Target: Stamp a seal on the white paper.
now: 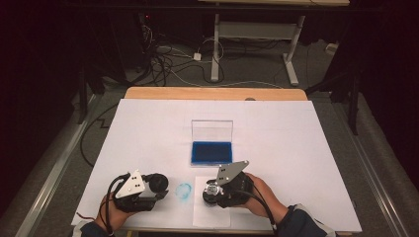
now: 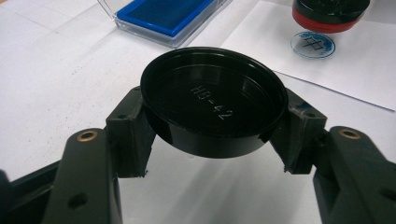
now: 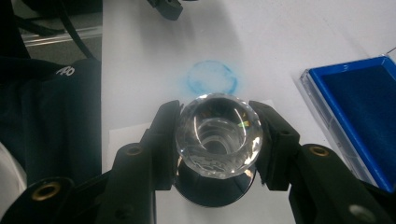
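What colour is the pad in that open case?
Deep blue. The ink pad shows best in the left gripper view, inside its clear case.

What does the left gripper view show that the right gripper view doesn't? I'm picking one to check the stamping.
Left gripper view: the left gripper shut on a black round cap marked HO-42, and a crisp blue round stamp print on a small paper sheet, just below the stamp's red-rimmed base.

Right gripper view: the right gripper shut on the stamp's clear faceted knob, and a smudged blue ring on the table's white cover.

Both: the open blue ink pad.
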`<move>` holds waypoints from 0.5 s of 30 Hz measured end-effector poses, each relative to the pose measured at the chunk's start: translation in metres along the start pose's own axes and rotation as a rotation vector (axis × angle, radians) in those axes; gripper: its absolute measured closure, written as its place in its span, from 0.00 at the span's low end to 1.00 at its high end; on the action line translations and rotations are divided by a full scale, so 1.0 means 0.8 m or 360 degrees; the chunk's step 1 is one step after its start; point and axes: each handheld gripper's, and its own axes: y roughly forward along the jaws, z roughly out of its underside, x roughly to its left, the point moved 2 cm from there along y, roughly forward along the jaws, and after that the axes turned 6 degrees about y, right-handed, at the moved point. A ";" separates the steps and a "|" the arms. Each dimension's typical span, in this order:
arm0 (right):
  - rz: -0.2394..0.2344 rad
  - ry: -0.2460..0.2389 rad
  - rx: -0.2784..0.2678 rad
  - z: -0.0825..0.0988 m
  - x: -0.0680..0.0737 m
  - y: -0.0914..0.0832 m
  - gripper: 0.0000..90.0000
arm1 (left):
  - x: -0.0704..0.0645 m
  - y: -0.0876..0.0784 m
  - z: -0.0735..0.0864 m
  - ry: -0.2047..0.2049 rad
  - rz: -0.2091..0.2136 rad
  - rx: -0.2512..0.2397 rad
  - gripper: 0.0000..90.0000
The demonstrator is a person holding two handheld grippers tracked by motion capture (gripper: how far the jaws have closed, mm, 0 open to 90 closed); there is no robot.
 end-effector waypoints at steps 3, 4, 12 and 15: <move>-0.0008 0.0000 0.0010 0.001 0.001 0.003 0.63 | 0.000 0.000 0.000 0.0001 0.0001 0.0000 0.41; -0.0009 -0.0002 0.0014 0.001 0.001 0.004 0.63 | 0.000 0.000 0.000 0.0001 0.0001 0.0000 0.41; -0.0014 0.0003 0.0069 0.007 -0.001 0.017 0.63 | 0.000 0.000 0.000 0.0002 0.0008 0.0001 0.41; -0.0016 0.0010 0.0082 0.009 -0.003 0.020 0.63 | 0.000 0.000 0.001 0.0000 0.0012 0.0003 0.41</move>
